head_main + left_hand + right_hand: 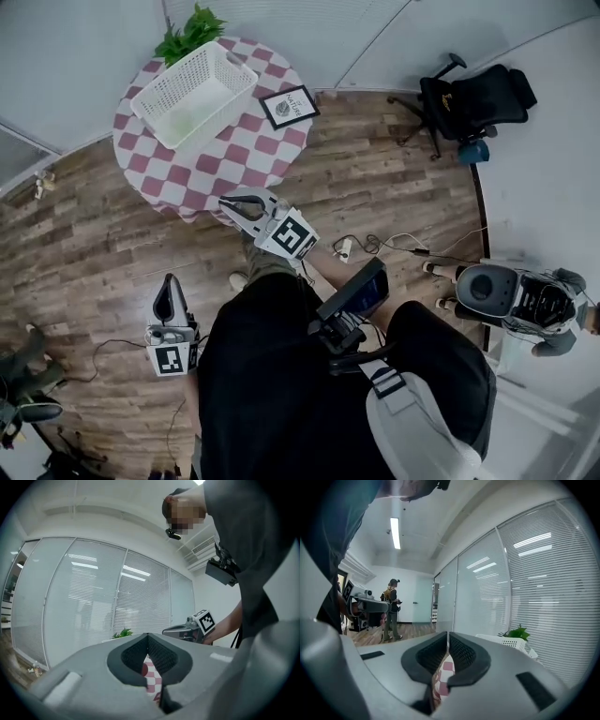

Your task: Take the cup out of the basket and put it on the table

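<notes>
A white mesh basket [192,92] stands on the round table with a red-and-white checked cloth [234,155] at the top of the head view. A pale green shape [185,120], perhaps the cup, lies inside the basket. My right gripper [226,202] hovers at the table's near edge, jaws shut with nothing between them. My left gripper [170,279] hangs lower left over the wooden floor, also shut and empty. In the right gripper view the jaws [448,633] meet, with the basket [508,642] ahead to the right. The left gripper view shows its jaws [148,635] closed and the right gripper [187,630] beyond.
A potted plant [192,33] and a small framed sign [289,106] share the table. A black office chair [473,98] stands at the right. Cables [375,246] lie on the floor, and a grey machine [506,292] sits further right. A person [391,609] stands far off.
</notes>
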### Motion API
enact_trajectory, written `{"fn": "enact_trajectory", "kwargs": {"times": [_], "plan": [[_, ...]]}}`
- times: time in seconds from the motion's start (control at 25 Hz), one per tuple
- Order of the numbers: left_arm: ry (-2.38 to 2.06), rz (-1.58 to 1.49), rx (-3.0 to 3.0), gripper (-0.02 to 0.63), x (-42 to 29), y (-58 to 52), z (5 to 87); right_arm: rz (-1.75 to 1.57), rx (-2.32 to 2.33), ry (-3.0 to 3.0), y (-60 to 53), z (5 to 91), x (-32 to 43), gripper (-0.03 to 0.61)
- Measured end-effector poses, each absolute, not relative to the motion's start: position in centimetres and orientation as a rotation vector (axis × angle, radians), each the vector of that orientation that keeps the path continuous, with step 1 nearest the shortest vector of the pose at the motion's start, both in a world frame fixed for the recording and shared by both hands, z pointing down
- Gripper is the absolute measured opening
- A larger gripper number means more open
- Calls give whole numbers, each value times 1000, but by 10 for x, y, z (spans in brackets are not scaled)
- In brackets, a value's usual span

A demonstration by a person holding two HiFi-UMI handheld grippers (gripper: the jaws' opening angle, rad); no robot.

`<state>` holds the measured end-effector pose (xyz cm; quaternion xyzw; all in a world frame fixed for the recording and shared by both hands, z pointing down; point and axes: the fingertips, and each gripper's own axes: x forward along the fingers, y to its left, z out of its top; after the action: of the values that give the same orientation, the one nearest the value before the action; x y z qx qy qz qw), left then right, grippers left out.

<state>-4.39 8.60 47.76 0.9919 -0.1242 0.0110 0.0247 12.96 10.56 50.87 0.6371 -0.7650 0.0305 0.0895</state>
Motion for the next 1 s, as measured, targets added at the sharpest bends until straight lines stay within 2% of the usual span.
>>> {"fn": "enact_trajectory", "kwargs": {"times": [0.2,0.36,0.72,1.0], "plan": [[-419,81,3047,-2,-35,87,474,121,1866,-2310,86,511,147,14],[-326,143,3050,-2,-6,89,484,148,1910,-2254,84,522,190,17],[-629,196,2989,-2,12,72,490,192,1717,-2342,31,555,237,51],[-810,129,2898,-2,35,73,511,99,1487,-2359,-8,566,276,68]]}}
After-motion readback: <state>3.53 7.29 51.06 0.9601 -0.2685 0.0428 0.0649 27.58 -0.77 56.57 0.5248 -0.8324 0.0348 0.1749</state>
